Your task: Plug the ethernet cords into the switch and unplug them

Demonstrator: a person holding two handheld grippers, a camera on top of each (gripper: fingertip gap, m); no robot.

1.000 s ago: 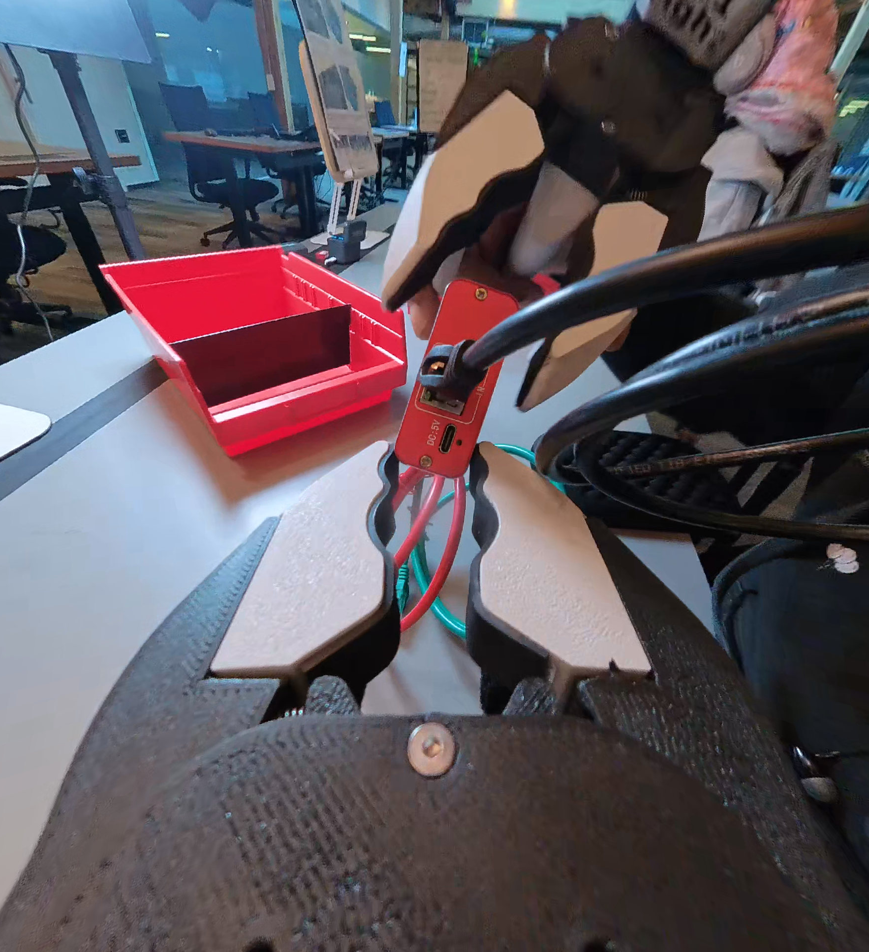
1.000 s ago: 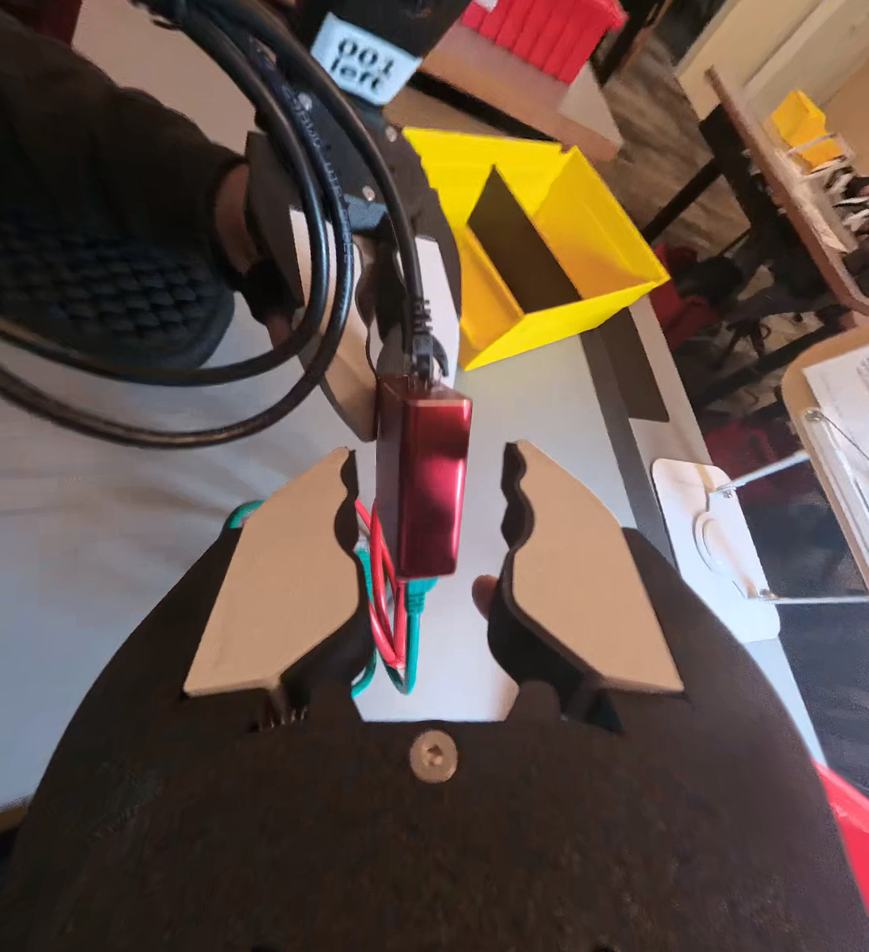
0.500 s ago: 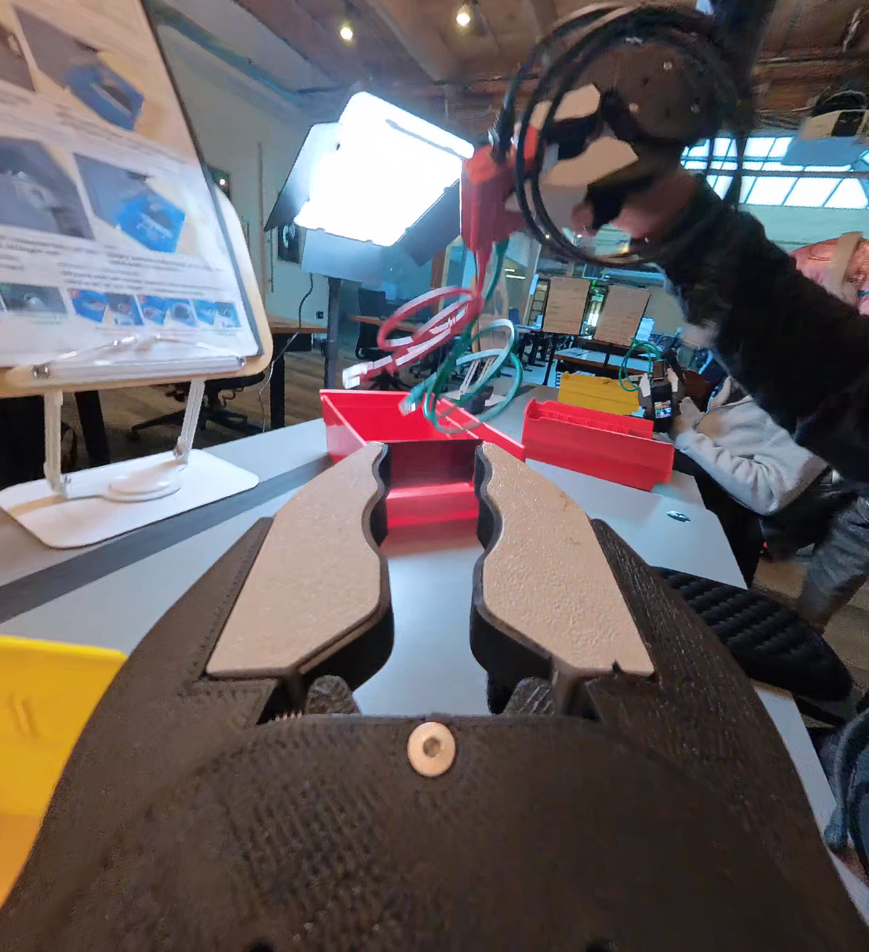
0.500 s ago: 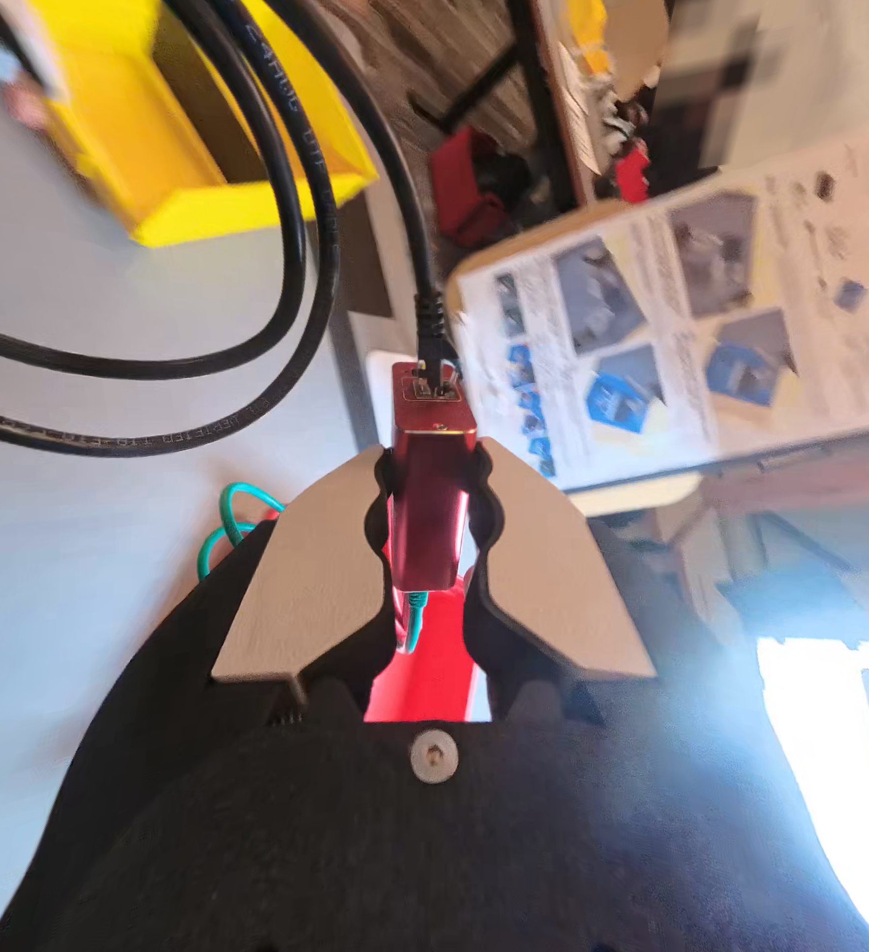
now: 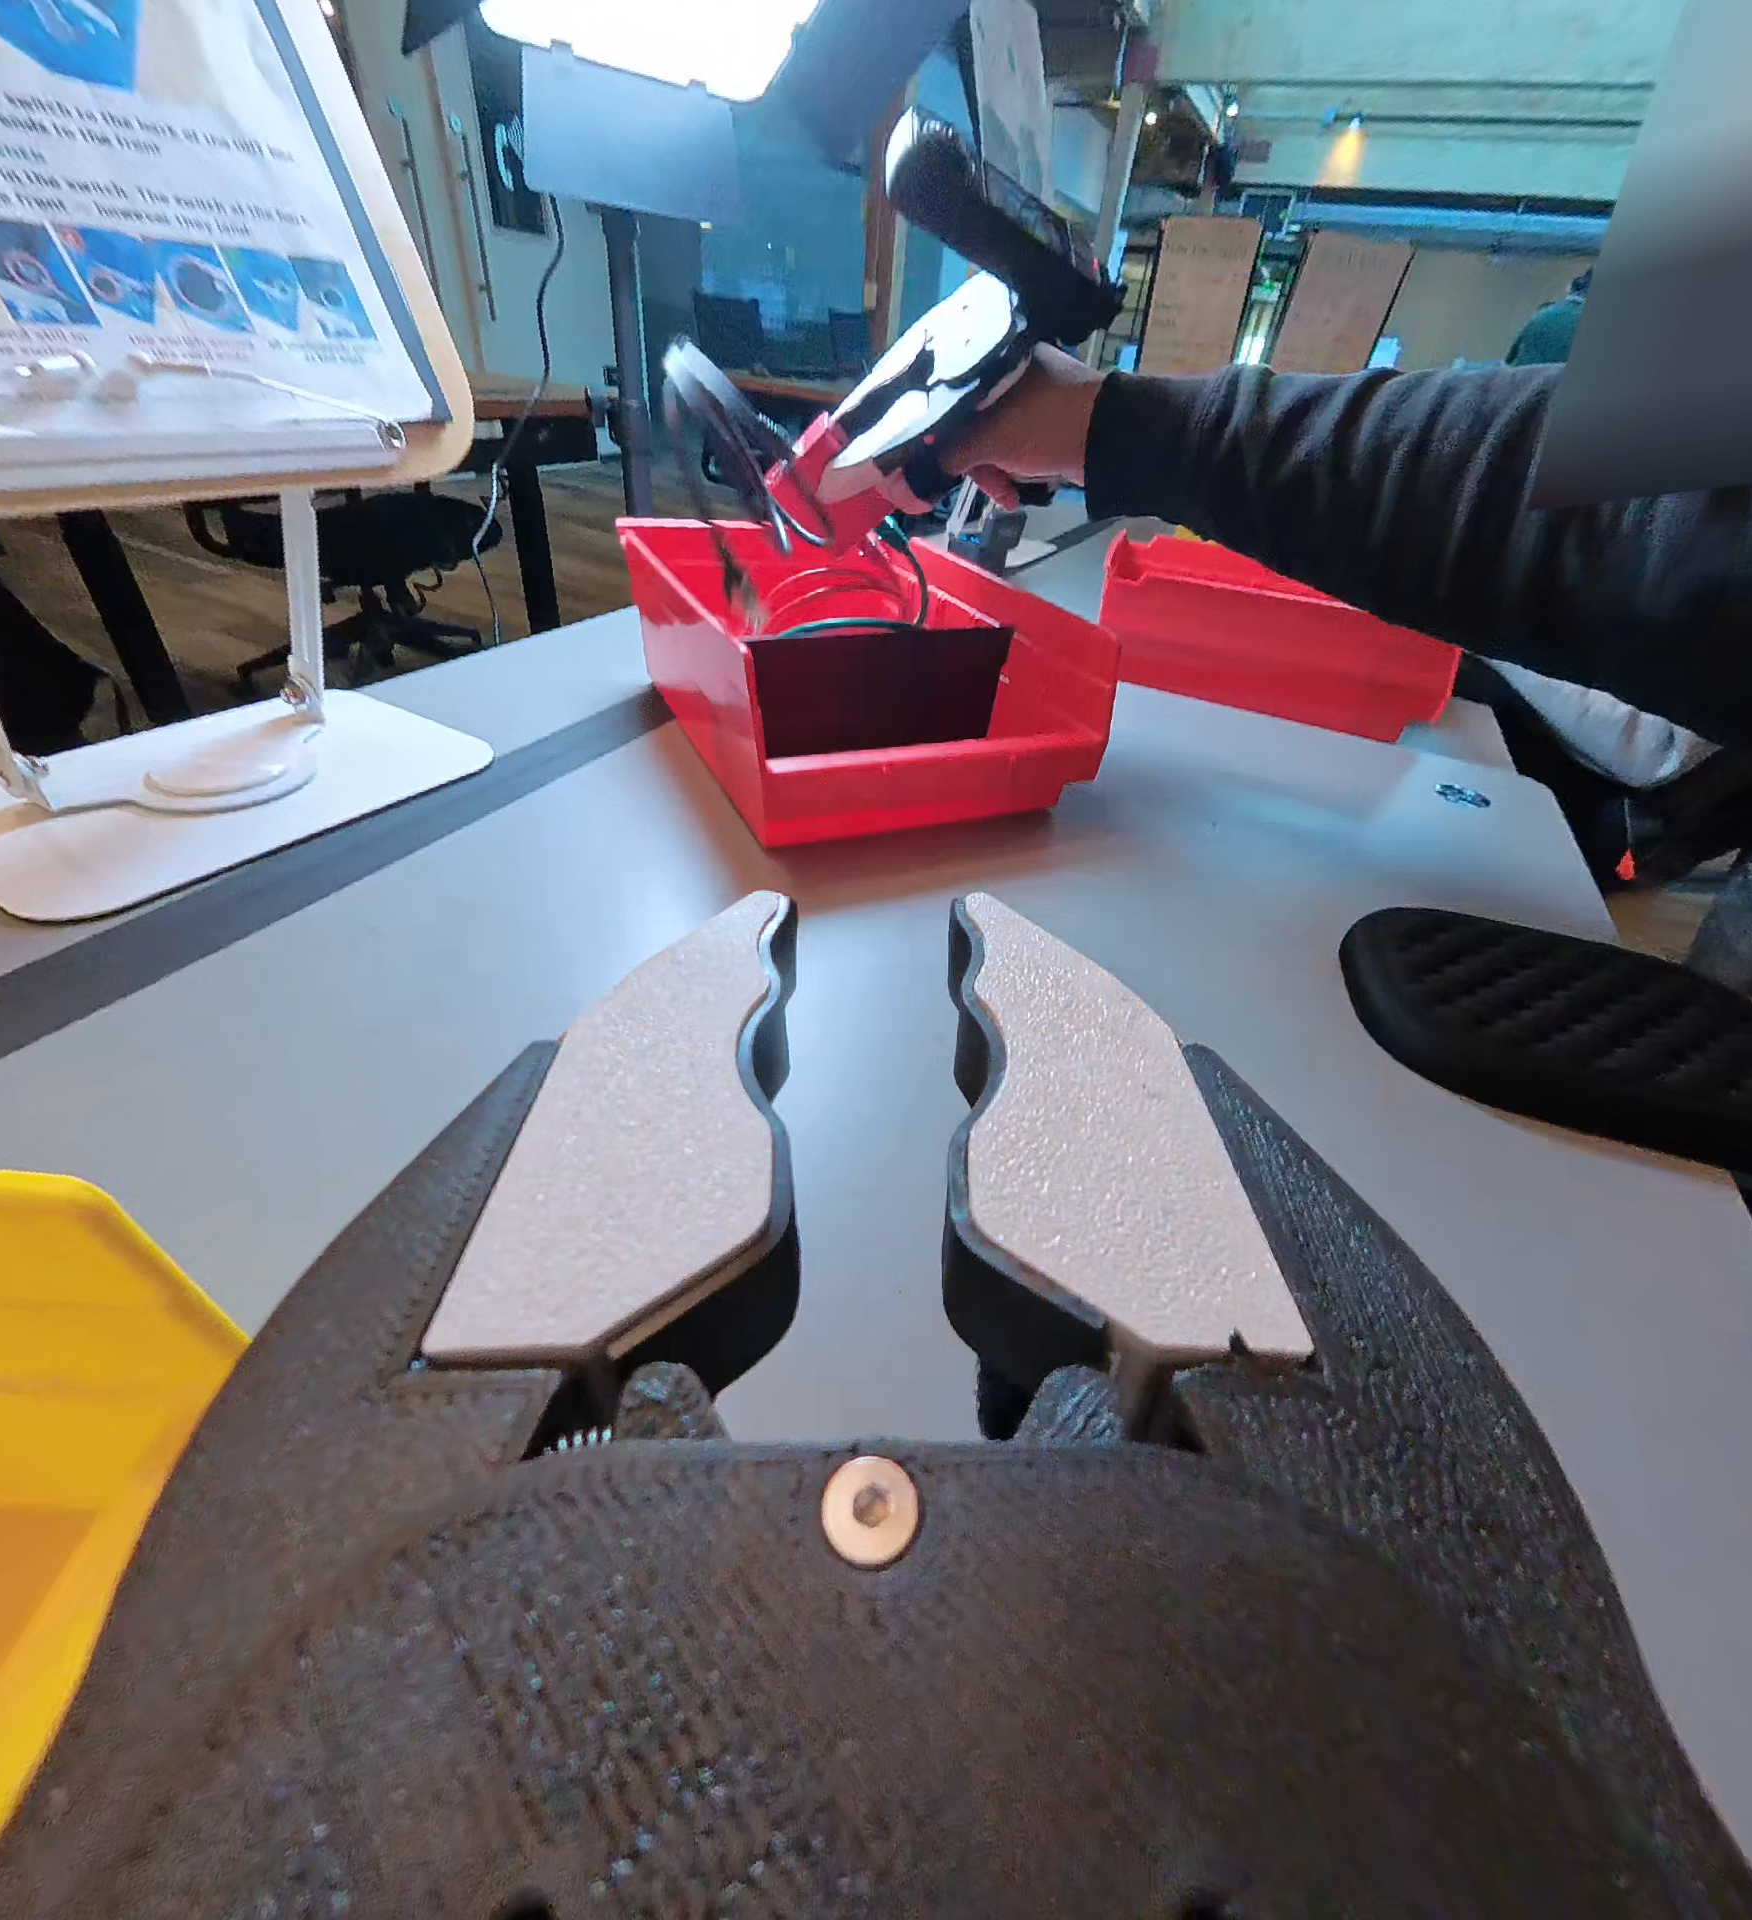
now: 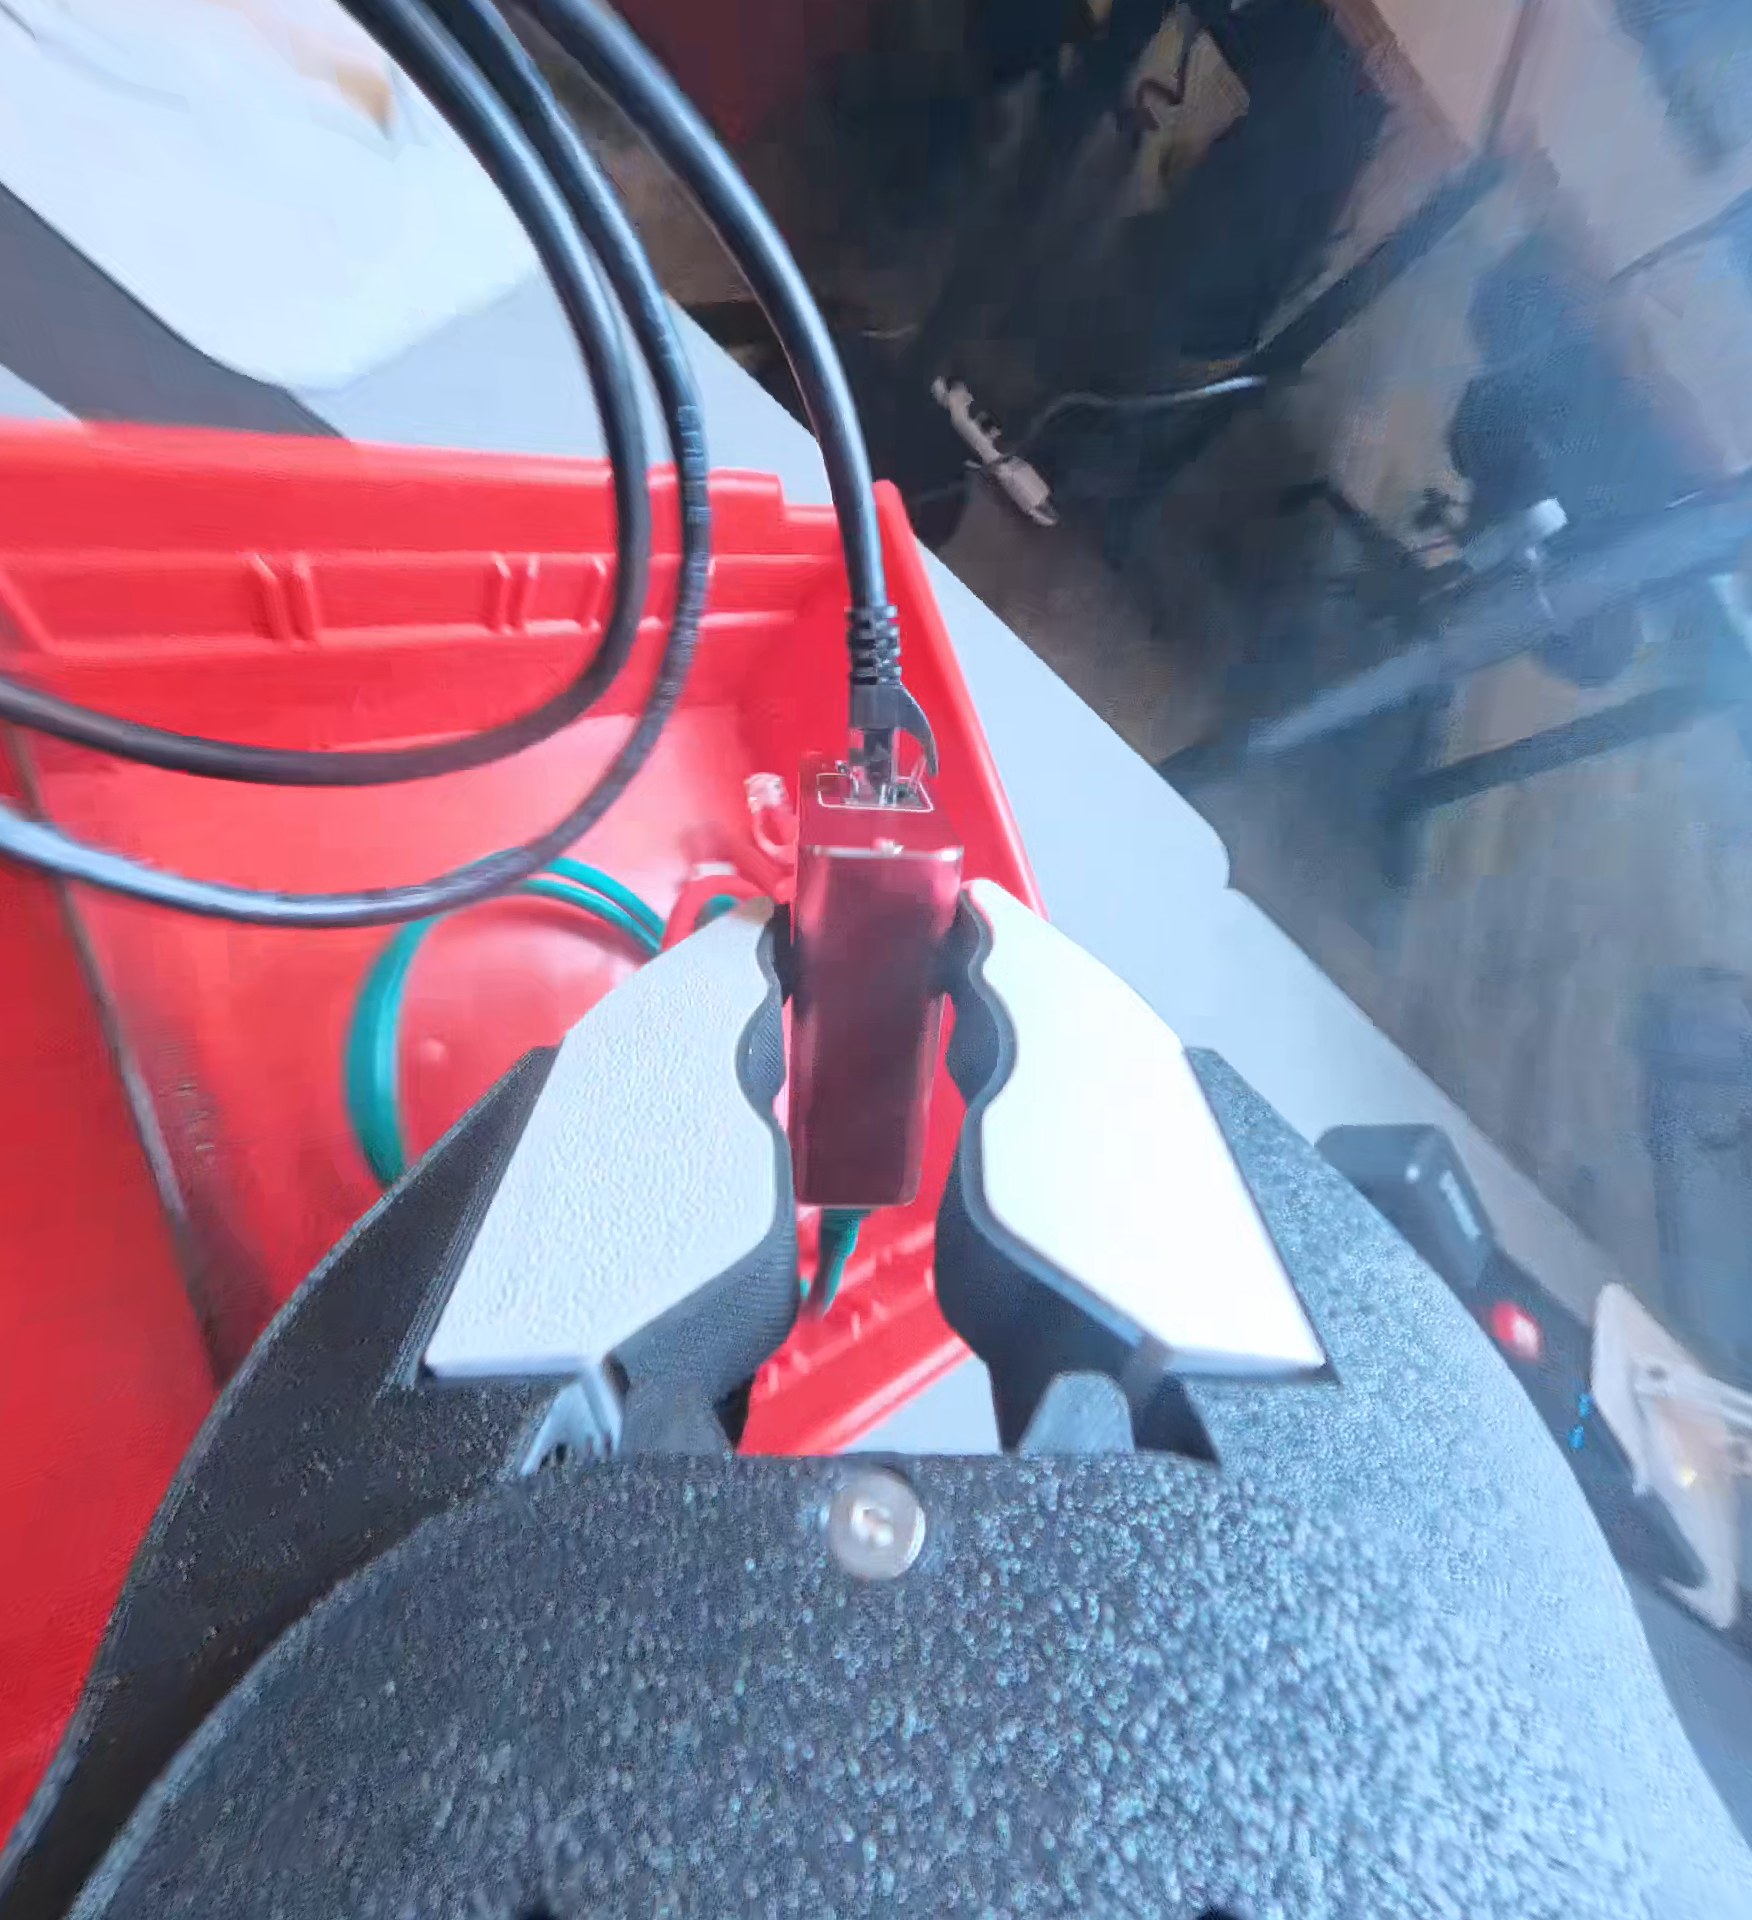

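Three cords trail from the switch [image 6: 874, 1013] clamped in the right gripper [image 6: 867, 935] at frame centre; the black cord [image 6: 664, 416] may snag the red bin [image 6: 332, 623] rim. Left gripper [image 5: 872, 914] fingers stand apart, empty.

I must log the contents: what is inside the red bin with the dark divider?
Inside the red bin, behind the divider, lie coiled green cords and red cords. The floor beneath them is hidden.

Ahead of your left gripper [image 5: 872, 997], which sits low over the table [image 5: 1215, 883], a bin [image 5: 913, 774] stands with a second bin [image 5: 1267, 649] behind it to the right. Your right gripper [image 5: 856, 473] hangs above the first bin's far compartment, holding the switch [image 6: 872, 997] with a cord [image 6: 643, 436] plugged into its front end. A document stand [image 5: 197, 769] is at far left, another bin [image 5: 10, 1455] sits nearest on the left, and a ribbed pad [image 5: 1578, 1029] lies right.
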